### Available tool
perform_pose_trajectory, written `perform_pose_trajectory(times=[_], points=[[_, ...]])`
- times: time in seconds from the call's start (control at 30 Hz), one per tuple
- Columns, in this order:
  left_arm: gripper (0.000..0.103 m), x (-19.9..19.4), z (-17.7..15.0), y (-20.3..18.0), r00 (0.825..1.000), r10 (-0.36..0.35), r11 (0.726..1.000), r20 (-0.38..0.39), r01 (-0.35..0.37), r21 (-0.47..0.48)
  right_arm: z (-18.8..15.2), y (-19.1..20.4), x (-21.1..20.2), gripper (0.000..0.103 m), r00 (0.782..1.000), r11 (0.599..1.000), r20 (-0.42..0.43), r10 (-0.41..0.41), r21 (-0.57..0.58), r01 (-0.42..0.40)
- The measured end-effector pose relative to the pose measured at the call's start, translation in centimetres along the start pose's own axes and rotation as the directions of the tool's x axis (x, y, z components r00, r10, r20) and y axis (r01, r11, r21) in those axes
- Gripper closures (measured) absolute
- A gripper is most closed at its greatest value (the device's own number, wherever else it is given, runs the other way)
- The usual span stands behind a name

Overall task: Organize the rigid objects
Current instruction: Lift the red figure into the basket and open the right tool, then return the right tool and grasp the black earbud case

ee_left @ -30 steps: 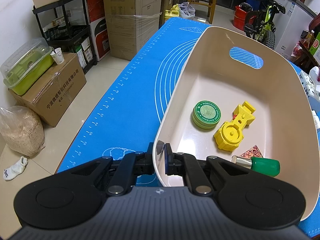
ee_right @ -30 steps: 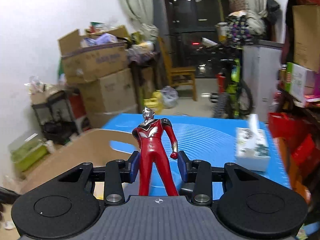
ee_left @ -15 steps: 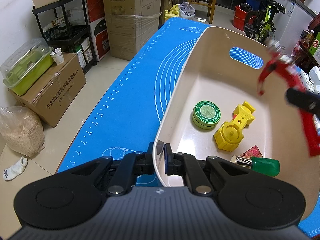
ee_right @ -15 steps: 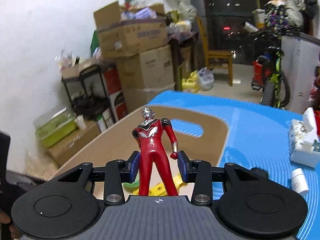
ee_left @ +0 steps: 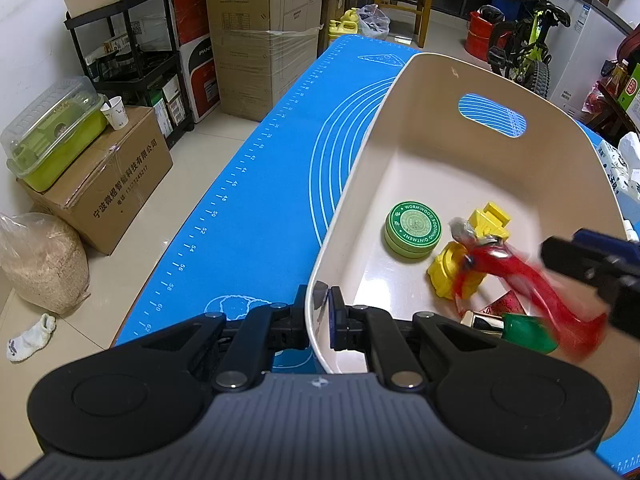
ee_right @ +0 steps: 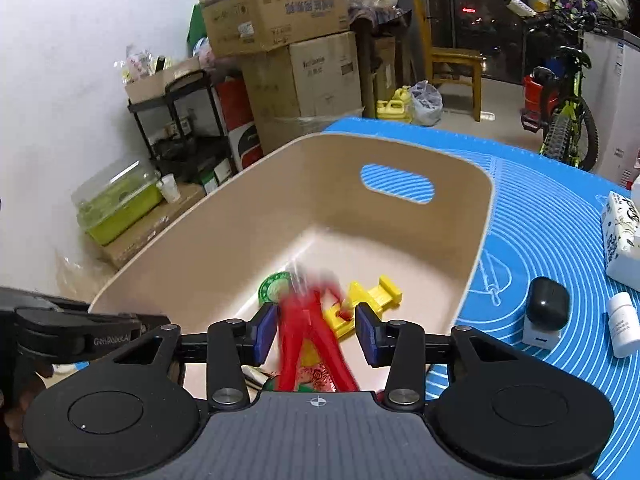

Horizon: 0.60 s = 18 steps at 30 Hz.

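The blurred red figure (ee_right: 310, 332) is seen untouched between the parted right gripper (ee_right: 316, 334), above the beige bin (ee_right: 476, 248), whose rim is clamped by the left gripper (ee_left: 319, 318), on a blue mat (ee_right: 532, 216).

Right gripper (ee_right: 316, 334) sits over the beige bin (ee_right: 478, 240), its blue pads spread wide, and the red figure (ee_right: 310, 332) is a blur between them, touching neither pad. It's over the yellow plastic part (ee_right: 372, 296), with the green tin (ee_right: 272, 286) just to its left. The other gripper (ee_right: 80, 336) is at the bin's left rim. Out on the blue mat (ee_right: 552, 208): a black-topped white device (ee_right: 546, 314), a small white bottle (ee_right: 623, 326), a tissue pack (ee_right: 622, 236).
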<state>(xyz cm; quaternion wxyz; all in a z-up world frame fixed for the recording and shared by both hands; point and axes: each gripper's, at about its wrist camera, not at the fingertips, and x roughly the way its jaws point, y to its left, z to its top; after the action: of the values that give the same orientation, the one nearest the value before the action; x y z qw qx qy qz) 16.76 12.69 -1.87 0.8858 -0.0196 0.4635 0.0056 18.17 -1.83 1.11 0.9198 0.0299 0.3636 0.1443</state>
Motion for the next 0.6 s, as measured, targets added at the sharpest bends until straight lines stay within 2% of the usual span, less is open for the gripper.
perform_pose_trajectory(times=[0.23,0.3,0.33,0.6], points=[[0.092,0.0,0.0,0.0,1.0,-0.001,1.0,0.0,0.001,0.0,1.2,-3.3,-2.6,0.053,0.996,0.997,0.068,-0.057,0.047,0.054],[0.092,0.0,0.0,0.0,1.0,-0.001,1.0,0.0,0.001,-0.001,1.3,-4.7,-3.3,0.038,0.993,0.994,0.084,-0.084,0.073,0.077],[0.092,0.0,0.0,0.0,1.0,-0.001,1.0,0.0,0.001,-0.001,1.2,-5.5,-3.6,0.036,0.991,0.992,0.092,-0.098,0.087,0.09],[0.092,0.0,0.0,0.0,1.0,-0.005,1.0,-0.002,0.005,-0.004,-0.6,-11.4,-3.6,0.036,0.98,0.97,0.067,-0.188,0.168,0.175]])
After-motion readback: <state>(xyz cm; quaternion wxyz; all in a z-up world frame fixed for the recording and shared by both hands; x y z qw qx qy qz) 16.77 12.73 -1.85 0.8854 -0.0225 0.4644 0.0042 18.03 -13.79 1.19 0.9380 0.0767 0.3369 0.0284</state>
